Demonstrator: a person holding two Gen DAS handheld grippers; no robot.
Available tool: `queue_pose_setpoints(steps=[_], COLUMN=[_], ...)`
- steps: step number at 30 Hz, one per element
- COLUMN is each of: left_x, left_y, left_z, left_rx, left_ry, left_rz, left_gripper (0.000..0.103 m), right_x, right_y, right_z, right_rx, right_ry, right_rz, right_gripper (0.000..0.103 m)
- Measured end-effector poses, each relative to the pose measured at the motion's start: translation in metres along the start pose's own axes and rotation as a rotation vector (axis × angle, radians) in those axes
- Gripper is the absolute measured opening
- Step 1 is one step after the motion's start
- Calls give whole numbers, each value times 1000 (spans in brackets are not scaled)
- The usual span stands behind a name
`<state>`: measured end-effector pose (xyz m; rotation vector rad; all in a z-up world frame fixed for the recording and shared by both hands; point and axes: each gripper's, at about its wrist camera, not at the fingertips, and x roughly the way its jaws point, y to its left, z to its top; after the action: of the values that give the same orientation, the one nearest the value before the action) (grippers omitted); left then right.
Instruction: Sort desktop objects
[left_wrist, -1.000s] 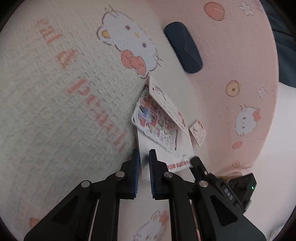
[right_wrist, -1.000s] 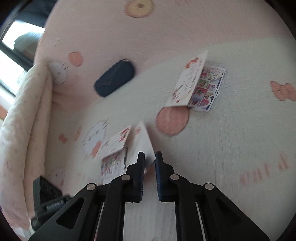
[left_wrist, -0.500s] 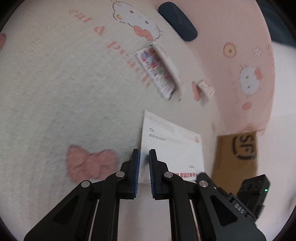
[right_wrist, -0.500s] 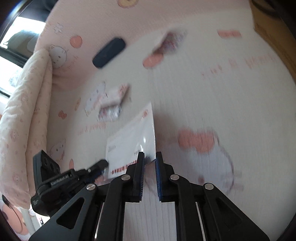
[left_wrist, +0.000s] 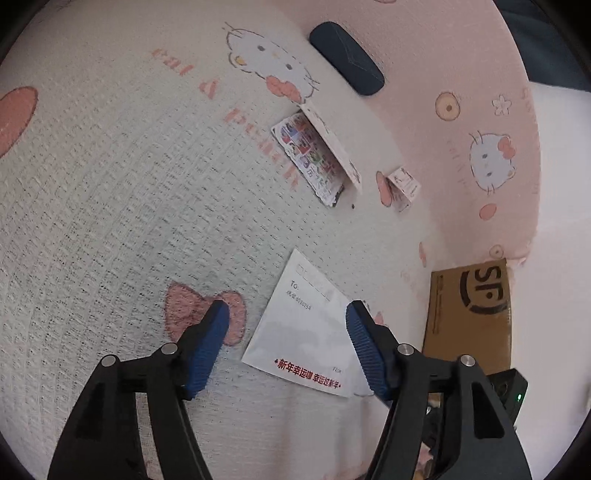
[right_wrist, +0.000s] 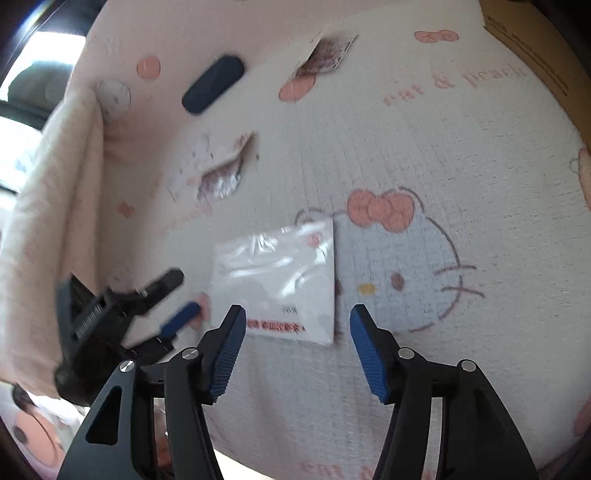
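A white envelope (left_wrist: 306, 332) with red print lies flat on the Hello Kitty mat (left_wrist: 110, 184). It also shows in the right wrist view (right_wrist: 280, 284). My left gripper (left_wrist: 286, 314) is open and empty, its jaws either side of the envelope's near end. My right gripper (right_wrist: 295, 319) is open and empty just above the envelope's near edge. A sticker card (left_wrist: 314, 155) with a raised flap, a small card (left_wrist: 402, 184) and a dark blue case (left_wrist: 347, 68) lie farther back.
A brown cardboard box (left_wrist: 469, 317) stands at the mat's right edge. A pink patterned blanket (left_wrist: 461, 92) borders the mat at the back. The left gripper body (right_wrist: 107, 314) shows at the left of the right wrist view.
Both grippers were shut on the envelope and carried it towards the near side of the mat. Both have now opened and the envelope lies flat on the mat.
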<state>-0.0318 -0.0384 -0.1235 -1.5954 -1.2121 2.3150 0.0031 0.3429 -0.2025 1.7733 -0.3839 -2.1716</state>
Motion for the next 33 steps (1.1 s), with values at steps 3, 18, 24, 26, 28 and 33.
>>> queue_pose_setpoints(steps=[3, 18, 24, 26, 28, 33], left_x=[5, 15, 20, 19, 17, 15], left_y=[-1, -5, -15, -16, -14, -10], left_z=[-1, -11, -11, -13, -16, -25], left_rx=[23, 36, 75, 83, 62, 33], left_ry=[19, -20, -26, -30, -29, -9], left_rz=[13, -55, -44, -5, 37, 50], left_gripper=[70, 75, 86, 69, 43, 21], right_x=[5, 39, 48, 49, 50, 44], right_y=[-10, -24, -19, -29, -39, -28], right_z=[6, 13, 19, 17, 15, 12], right_rx=[48, 180, 115, 161, 228, 176], right_ry=[-11, -64, -60, -58, -51, -35], right_rz=[30, 292, 258, 249, 282, 230], right_gripper=[58, 58, 29, 14, 12, 12])
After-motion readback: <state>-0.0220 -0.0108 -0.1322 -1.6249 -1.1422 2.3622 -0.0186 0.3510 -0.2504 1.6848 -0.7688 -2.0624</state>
